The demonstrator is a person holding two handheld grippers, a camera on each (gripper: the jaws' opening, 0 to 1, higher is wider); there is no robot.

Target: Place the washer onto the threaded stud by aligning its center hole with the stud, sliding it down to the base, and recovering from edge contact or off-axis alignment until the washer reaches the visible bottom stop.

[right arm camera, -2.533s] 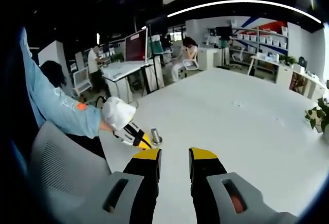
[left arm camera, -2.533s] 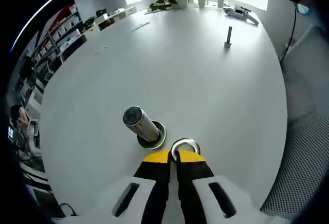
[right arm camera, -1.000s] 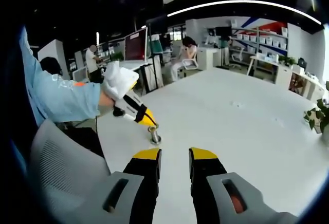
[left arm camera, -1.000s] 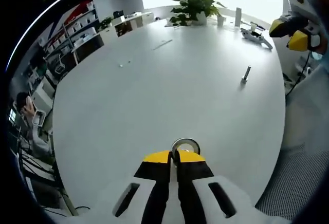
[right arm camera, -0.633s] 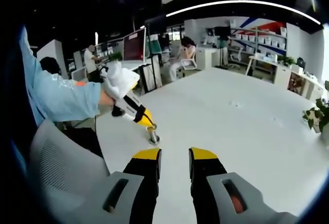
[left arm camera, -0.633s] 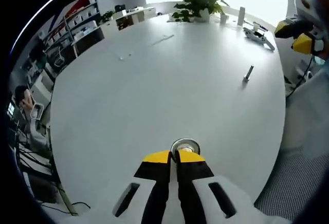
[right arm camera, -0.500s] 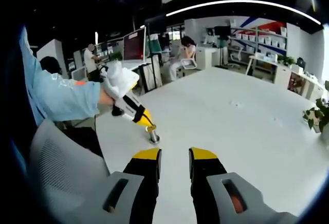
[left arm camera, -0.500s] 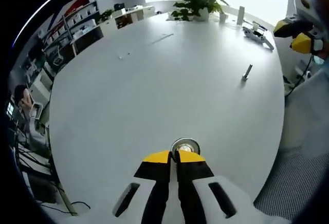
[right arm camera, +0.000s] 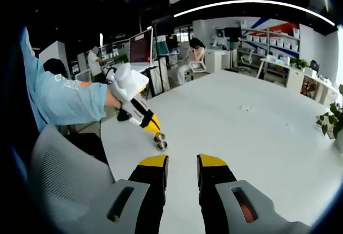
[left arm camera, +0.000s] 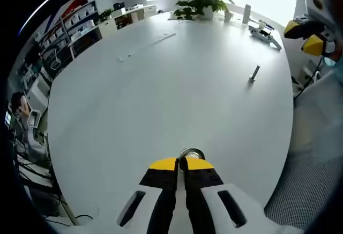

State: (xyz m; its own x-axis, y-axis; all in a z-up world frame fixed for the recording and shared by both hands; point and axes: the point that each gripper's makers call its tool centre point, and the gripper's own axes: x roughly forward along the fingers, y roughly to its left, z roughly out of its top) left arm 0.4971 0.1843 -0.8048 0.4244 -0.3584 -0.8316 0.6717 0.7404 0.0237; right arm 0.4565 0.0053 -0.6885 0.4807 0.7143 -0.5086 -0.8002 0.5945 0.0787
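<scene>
Above the stud point(right arm camera: 161, 145), the left gripper point(left arm camera: 180, 162) pinches the washer point(left arm camera: 191, 154); the right gripper point(right arm camera: 181, 161), jaws parted and empty, hangs near it over the table point(left arm camera: 161, 94).

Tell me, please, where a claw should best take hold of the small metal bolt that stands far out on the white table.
Likely the upper shaft of the bolt, approached from above or the side. In the left gripper view it stands upright on its wider base on the white table, with bare surface around it. Pinching the slim shaft across its width should keep it vertical; finer detail is too small to tell.
</scene>
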